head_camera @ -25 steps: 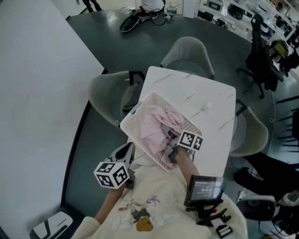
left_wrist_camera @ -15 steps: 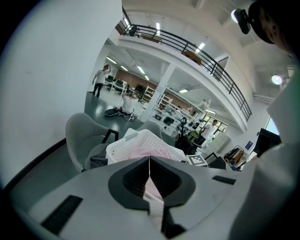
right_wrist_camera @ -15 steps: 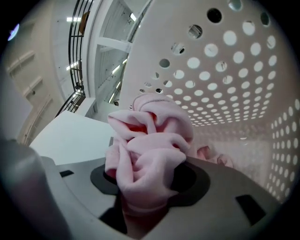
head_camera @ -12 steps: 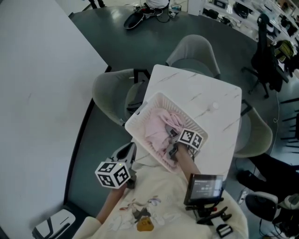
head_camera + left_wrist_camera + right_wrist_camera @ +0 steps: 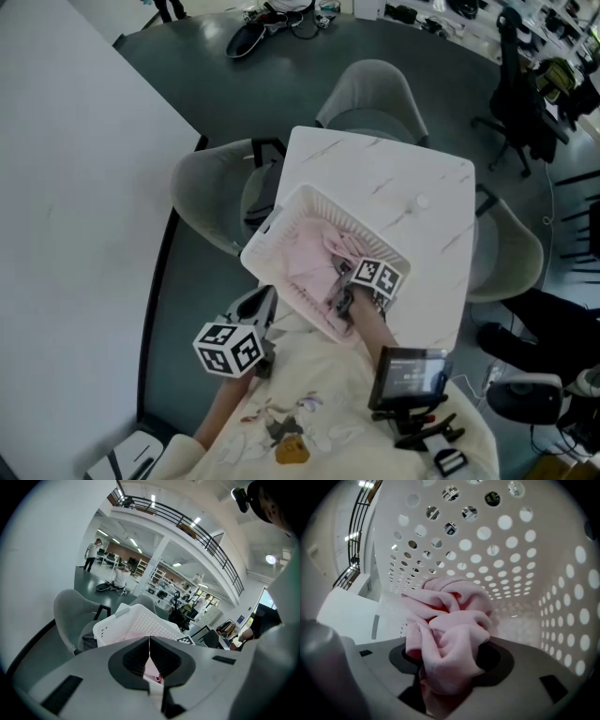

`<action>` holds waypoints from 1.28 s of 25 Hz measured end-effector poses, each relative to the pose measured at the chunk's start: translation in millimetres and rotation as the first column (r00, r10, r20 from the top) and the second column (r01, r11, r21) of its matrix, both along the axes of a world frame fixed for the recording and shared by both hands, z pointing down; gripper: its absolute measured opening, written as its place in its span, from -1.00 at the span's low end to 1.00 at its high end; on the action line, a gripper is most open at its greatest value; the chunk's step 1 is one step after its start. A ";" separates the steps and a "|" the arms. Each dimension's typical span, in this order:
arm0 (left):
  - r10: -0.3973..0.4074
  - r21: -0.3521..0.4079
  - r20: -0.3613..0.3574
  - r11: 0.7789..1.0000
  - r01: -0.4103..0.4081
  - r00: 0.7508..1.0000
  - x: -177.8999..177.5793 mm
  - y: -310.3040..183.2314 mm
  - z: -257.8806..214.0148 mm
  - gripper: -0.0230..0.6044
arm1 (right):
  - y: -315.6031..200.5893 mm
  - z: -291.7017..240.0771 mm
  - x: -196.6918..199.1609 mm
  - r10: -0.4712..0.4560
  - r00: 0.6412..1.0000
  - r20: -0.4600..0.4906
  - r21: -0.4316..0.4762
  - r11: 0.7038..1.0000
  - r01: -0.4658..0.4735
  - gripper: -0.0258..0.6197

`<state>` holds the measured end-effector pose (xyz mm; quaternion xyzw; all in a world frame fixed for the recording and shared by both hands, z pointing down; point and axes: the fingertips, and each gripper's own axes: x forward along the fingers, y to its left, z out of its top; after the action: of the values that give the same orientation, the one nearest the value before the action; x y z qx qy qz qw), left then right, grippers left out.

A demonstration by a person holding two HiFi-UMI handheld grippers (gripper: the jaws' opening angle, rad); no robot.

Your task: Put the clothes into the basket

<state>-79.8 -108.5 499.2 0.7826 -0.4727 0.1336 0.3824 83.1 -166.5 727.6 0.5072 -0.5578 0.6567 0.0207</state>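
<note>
Our left gripper (image 5: 260, 304) hangs low at our left side, angled forward and down, its jaws pressed together on nothing. Our right gripper (image 5: 339, 302) reaches forward and tilts steeply down. Its jaws have just been opening and stand wide, with cloth (image 5: 452, 620) loose between them.

The table (image 5: 412, 183) is standing in the middle of the floor. The basket (image 5: 272, 234) is sitting on its near left corner, and the clothes (image 5: 305, 267) are lying inside the basket. One chair (image 5: 373, 89) is standing behind the table, one chair (image 5: 208, 192) is sitting at its left side just beside the basket, and one chair (image 5: 514, 258) is sitting at its right side. A wall (image 5: 75, 187) is running along the far left. A screen (image 5: 410, 375) is sitting in front of the table, to the right.
</note>
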 end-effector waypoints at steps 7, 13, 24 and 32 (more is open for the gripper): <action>-0.072 -0.013 -0.014 0.997 0.072 0.997 -13.2 9.9 2.4 -0.89 | 15.5 16.2 7.6 -0.042 0.992 -0.122 -0.090 0.995 0.031 -0.03; -0.078 -0.012 -0.029 0.997 0.078 0.997 -5.2 18.9 7.2 -0.89 | 19.0 -5.3 7.7 -0.022 0.988 -0.150 -0.093 0.996 0.008 0.02; -0.038 0.018 -0.046 0.999 0.038 0.998 11.5 6.0 15.8 -0.89 | 21.5 -57.7 8.1 0.154 0.987 0.041 -0.069 0.986 -0.151 0.01; -0.018 0.028 -0.038 0.999 0.019 0.999 20.4 3.4 8.6 -0.89 | 33.1 -65.3 7.6 0.123 0.990 0.069 -0.049 0.992 -0.120 0.01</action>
<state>-59.3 -105.1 507.8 0.7860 -0.4742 0.1086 0.3816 90.7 -133.4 662.3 0.5157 -0.5116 0.6867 -0.0281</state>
